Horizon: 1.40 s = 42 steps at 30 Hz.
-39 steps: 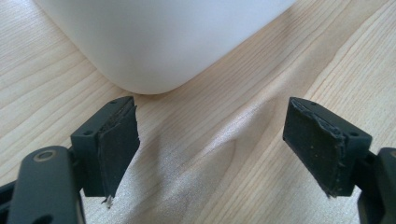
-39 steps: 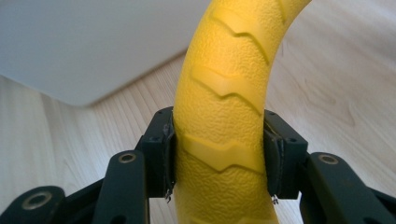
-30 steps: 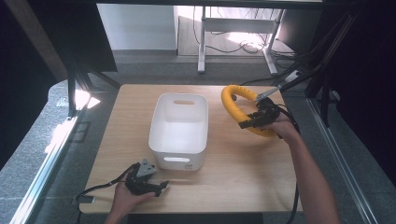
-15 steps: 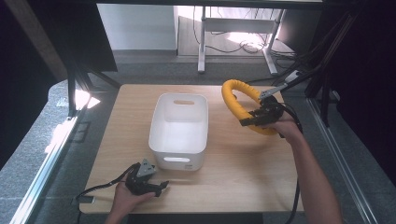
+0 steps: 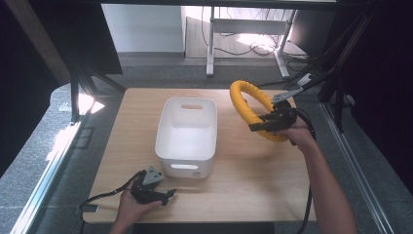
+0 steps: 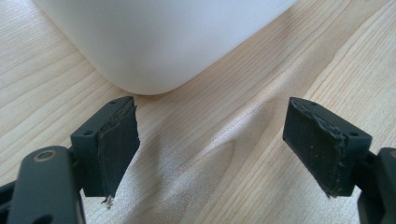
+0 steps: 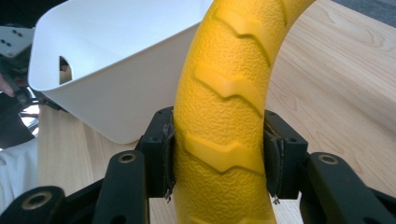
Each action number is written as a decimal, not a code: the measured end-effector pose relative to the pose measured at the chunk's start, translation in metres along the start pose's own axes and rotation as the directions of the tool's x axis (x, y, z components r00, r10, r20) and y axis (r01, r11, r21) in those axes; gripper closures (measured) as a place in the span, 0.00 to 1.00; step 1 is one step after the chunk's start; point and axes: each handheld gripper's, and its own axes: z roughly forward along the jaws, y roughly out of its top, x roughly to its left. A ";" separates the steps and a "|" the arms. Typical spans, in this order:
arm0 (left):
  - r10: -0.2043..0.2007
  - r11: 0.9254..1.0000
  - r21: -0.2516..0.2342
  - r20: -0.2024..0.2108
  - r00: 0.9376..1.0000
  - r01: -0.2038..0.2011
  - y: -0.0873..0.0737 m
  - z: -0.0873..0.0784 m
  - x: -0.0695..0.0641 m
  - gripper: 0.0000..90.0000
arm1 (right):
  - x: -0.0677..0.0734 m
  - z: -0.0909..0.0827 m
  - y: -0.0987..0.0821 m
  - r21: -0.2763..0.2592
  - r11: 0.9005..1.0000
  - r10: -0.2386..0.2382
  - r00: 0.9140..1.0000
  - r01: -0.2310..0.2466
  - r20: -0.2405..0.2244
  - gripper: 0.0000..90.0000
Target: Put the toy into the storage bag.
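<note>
A yellow ring with a tyre-like tread [image 5: 249,108] is held tilted above the table's right side, just right of a white plastic bin [image 5: 187,132]. My right gripper [image 5: 257,126] is shut on the ring's lower left part; in the right gripper view both jaws press the ring [image 7: 229,107] from either side, with the bin [image 7: 112,60] behind it. My left gripper [image 5: 165,196] rests on the table at the front left, near the bin's front corner. Its jaws stand wide open over bare wood, facing the bin's rounded corner [image 6: 154,42].
The wooden table [image 5: 253,190] has free room in front of and to the right of the bin. The bin looks empty inside. Black frame posts and cables stand beyond the table's right edge [image 5: 336,78]. A cable trails from the left gripper toward the front left edge.
The right gripper has carried the yellow ring slightly left and up, closer to the bin. The left gripper has stayed in place.
</note>
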 end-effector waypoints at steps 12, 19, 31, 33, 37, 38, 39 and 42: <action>-0.001 1.000 0.000 0.000 1.000 0.001 0.000 0.001 0.000 0.21 | 0.005 -0.003 0.003 -0.046 0.999 0.008 1.000 -0.010 -0.024 0.58; 0.001 1.000 0.003 0.001 1.000 -0.001 0.000 0.001 0.000 0.21 | 0.007 -0.006 0.005 -0.072 0.997 0.011 0.999 -0.013 -0.031 0.57; 0.000 1.000 0.002 0.003 1.000 0.000 0.000 0.001 0.000 0.21 | 0.017 -0.015 0.009 -0.138 0.990 -0.010 0.999 0.003 -0.051 0.58; 0.001 1.000 0.002 0.003 1.000 -0.001 0.000 0.001 0.000 0.21 | 0.018 -0.015 0.010 -0.141 0.990 -0.014 0.998 0.007 -0.053 0.57; 0.002 1.000 0.001 0.002 1.000 -0.002 0.000 0.000 0.000 0.21 | 0.022 -0.014 0.012 -0.157 0.987 -0.025 0.998 0.015 -0.062 0.57; 0.002 1.000 0.001 0.001 1.000 -0.002 0.000 0.000 0.000 0.21 | 0.022 -0.014 0.012 -0.157 0.987 -0.025 0.998 0.015 -0.062 0.57; 0.002 1.000 0.002 0.001 1.000 -0.002 0.000 0.000 0.000 0.21 | 0.023 -0.014 0.012 -0.160 0.987 -0.026 0.998 0.016 -0.064 0.57; 0.002 1.000 0.002 0.002 1.000 -0.002 0.000 0.000 0.000 0.21 | 0.025 -0.013 0.013 -0.171 0.985 -0.031 0.997 0.018 -0.070 0.57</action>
